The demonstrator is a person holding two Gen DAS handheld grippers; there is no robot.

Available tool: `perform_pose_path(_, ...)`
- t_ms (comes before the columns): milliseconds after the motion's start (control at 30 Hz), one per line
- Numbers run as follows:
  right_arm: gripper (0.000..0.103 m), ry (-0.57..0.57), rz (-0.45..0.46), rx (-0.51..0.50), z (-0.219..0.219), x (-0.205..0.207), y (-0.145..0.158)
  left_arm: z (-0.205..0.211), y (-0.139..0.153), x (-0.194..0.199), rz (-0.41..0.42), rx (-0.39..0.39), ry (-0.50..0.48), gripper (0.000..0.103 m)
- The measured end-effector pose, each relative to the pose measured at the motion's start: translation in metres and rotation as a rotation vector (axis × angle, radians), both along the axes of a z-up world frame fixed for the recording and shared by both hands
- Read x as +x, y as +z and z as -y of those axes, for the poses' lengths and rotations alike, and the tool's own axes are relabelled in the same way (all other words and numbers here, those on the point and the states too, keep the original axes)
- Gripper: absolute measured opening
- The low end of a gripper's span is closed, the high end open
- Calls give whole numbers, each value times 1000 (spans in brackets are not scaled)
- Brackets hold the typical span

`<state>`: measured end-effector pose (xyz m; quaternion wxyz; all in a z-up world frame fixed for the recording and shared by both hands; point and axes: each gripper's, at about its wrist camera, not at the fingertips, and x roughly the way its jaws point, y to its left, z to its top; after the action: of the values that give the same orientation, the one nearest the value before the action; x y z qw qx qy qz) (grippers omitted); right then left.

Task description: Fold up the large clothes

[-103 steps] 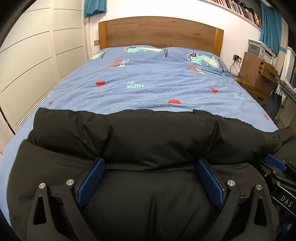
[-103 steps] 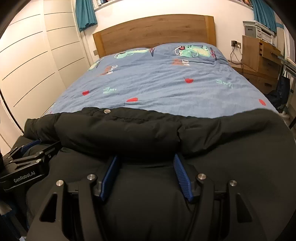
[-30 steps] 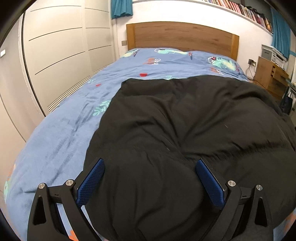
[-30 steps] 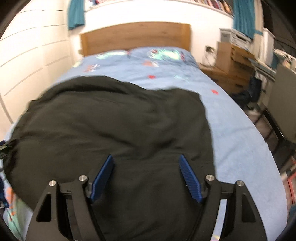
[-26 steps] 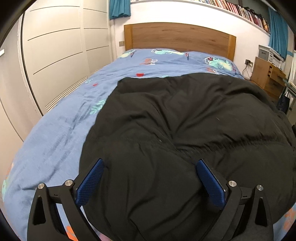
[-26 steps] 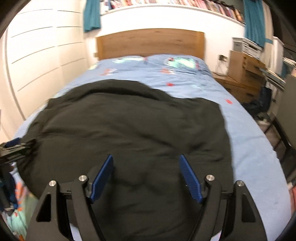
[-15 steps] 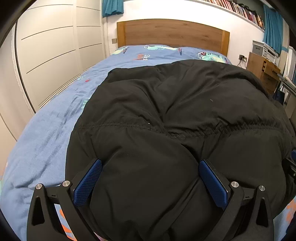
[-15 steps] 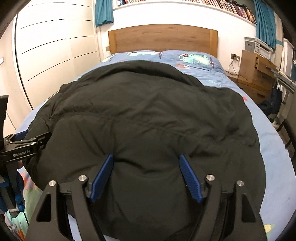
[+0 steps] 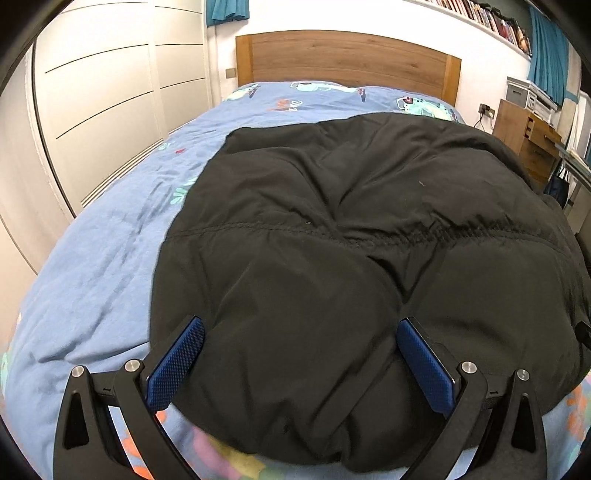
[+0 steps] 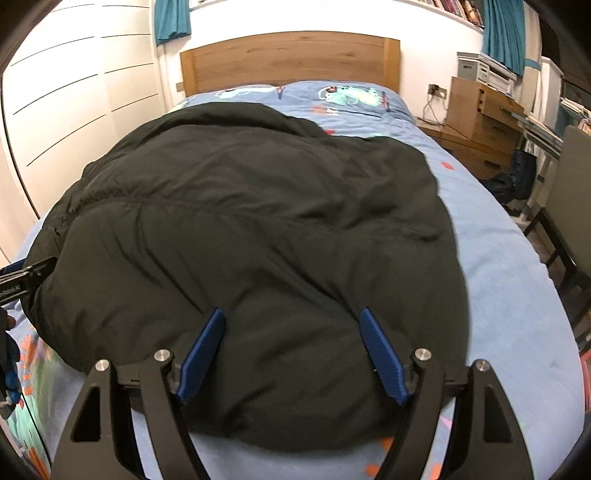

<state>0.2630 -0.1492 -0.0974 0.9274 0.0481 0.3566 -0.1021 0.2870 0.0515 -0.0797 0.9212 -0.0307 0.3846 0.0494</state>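
Bed (image 9: 110, 258) — black coat (image 9: 351, 240) bulging between both wide-spread claws.

only a partly cut-off white word on the left hand-held gripper (image 10: 22, 275) shows, unreadable.

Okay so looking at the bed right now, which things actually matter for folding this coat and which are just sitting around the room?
Part of the job:
- puffy black quilted coat
- left gripper
- right gripper
- blue patterned duvet it lies on

Just lying about:
- wooden headboard
- wooden bedside chest of drawers
- white wardrobe doors
- teal curtains
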Motion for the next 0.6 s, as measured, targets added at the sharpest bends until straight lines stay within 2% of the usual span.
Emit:
perform_pose_path(333,76,-66,37,29,26,-51,24,-23,19,-33,20,-3,22,102)
perform_pose_path(600,76,-116,58,26,48,-78,39,-58,20,-51,23,-37,59,102)
